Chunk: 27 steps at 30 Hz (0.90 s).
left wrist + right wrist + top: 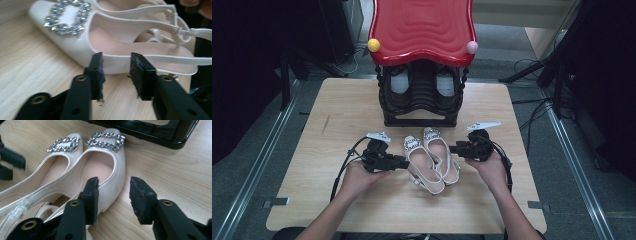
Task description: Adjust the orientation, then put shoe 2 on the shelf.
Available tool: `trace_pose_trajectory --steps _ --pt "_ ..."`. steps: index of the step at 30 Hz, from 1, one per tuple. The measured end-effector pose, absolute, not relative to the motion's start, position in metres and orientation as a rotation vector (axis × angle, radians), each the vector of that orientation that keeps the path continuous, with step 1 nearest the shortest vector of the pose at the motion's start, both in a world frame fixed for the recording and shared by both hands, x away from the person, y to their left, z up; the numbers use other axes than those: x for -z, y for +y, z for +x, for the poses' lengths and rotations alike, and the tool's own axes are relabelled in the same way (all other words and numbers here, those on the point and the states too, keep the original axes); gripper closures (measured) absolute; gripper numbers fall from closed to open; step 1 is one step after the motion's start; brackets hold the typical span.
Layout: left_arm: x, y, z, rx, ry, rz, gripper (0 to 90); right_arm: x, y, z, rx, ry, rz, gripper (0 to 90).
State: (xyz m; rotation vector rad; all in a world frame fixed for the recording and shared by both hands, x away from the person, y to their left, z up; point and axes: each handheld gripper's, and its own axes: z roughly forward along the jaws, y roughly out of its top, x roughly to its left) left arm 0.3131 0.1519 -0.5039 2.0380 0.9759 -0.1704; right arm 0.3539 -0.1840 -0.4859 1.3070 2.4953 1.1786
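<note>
Two white shoes (432, 159) laid together on the table (337, 125), left tool (404, 162) held open beside one, right tool (453, 148) held open beside the other.

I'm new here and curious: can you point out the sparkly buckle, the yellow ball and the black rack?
sparkly buckle (67, 18), left gripper view, on its rhinestone frame at the shoe's toe.
yellow ball (373, 45), high view, on the ball's middle.
black rack (419, 120), high view, on its front bottom bar.

Tabletop (352, 115): pale wood grain, matt, smooth. Shoes (432, 157): cream, smooth leather-like upper with soft sheen; buckles (106, 140) of sparkling faceted stones. Rack (419, 107): glossy black plastic; its top (422, 27) glossy red, rippled. Left claw (115, 72) pads (141, 75): matt black, rough, frayed at edges.
</note>
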Motion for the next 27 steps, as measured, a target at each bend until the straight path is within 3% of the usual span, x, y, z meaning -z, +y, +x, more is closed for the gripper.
trace_pose_trajectory --steps 2,7,27 --pt "0.502 0.156 0.313 0.142 0.977 2.032 55.7 0.482 -0.182 0.352 -1.190 2.504 1.292 58.0" --pt "0.499 0.165 0.315 0.127 1.005 2.026 51.6 0.476 -0.177 0.350 -1.189 2.510 1.271 54.7" --pt "0.497 0.185 0.320 0.106 1.059 2.010 49.2 0.472 -0.133 0.347 -1.160 2.620 1.233 57.6"
